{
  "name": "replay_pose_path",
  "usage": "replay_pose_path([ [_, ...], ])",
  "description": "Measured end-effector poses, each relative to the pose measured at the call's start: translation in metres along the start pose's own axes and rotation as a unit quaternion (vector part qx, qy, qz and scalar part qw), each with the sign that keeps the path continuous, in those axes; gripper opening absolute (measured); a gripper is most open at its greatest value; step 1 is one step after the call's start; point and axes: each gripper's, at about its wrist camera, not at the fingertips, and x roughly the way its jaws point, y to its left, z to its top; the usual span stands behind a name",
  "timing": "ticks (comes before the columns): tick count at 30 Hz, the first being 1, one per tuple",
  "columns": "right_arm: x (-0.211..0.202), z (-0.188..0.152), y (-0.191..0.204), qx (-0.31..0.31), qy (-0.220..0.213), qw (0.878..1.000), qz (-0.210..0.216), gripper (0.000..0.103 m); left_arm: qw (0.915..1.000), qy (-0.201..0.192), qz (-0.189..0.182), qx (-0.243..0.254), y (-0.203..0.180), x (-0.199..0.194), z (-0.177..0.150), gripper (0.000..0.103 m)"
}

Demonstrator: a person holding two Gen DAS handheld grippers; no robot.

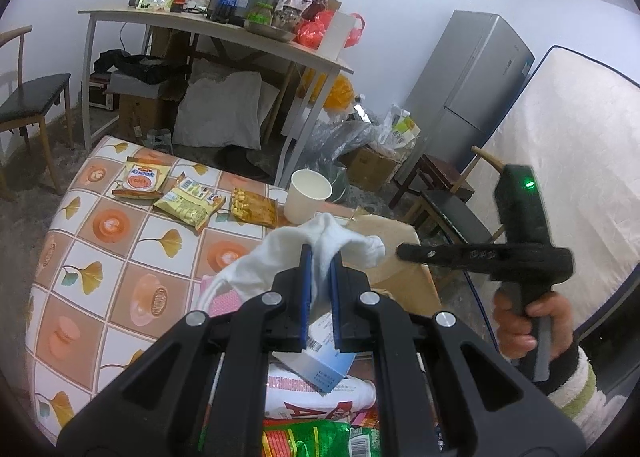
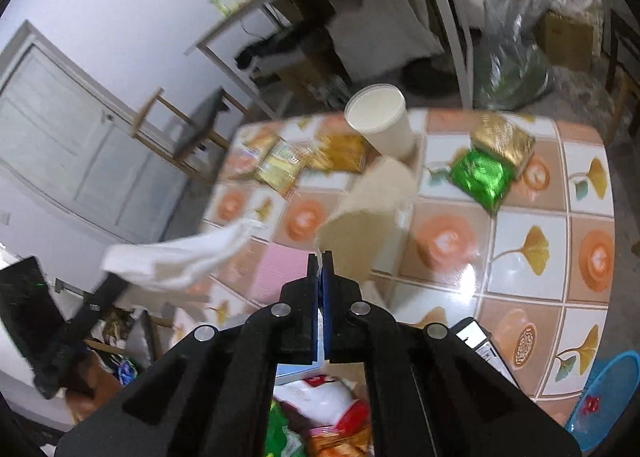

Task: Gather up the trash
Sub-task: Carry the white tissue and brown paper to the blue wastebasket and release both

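Observation:
My left gripper (image 1: 322,253) is shut on a bunch of crumpled white plastic bag (image 1: 340,239), lifted over the table's near edge. My right gripper (image 2: 321,257) is shut on the top edge of a brown paper bag (image 2: 368,217) that stands upright; a thin white strip shows between its pads. Beneath both grippers lie collected wrappers, a white-and-red packet (image 1: 316,397) and a green one (image 1: 316,439). On the tiled tabletop (image 2: 528,225) rest a white paper cup (image 2: 380,121), three yellow snack packets (image 1: 190,203), a green packet (image 2: 482,175) and a gold packet (image 2: 502,141). A hand (image 1: 528,325) grips the right tool.
A cluttered desk (image 1: 224,31) stands behind the table, with boxes and bags below it. A chair (image 1: 32,97) is at the left, a fridge (image 1: 472,85) and a mattress (image 1: 576,161) at the right. A blue basket (image 2: 604,397) sits at the table's near right corner.

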Motion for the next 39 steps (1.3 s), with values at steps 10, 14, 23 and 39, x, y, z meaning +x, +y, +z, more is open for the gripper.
replay_pose_path([
  [10,-0.092,-0.018,0.024,-0.013,-0.083,0.996,0.031,0.002,0.9995,-0.024,-0.012,0.015,-0.02,-0.035,0.002,0.007],
  [14,-0.13,-0.034,0.022,-0.014,-0.115,0.993,0.033,0.002,0.9992,-0.028,-0.018,0.022,-0.031,-0.046,-0.001,0.007],
  [23,-0.224,-0.09,-0.02,0.014,-0.189,0.982,0.015,0.002,0.9965,-0.008,-0.059,0.059,-0.096,-0.041,-0.019,0.007],
  [39,-0.324,-0.23,-0.164,0.163,-0.224,0.958,-0.074,0.002,0.9609,0.125,-0.192,0.155,-0.283,0.044,-0.09,0.007],
])
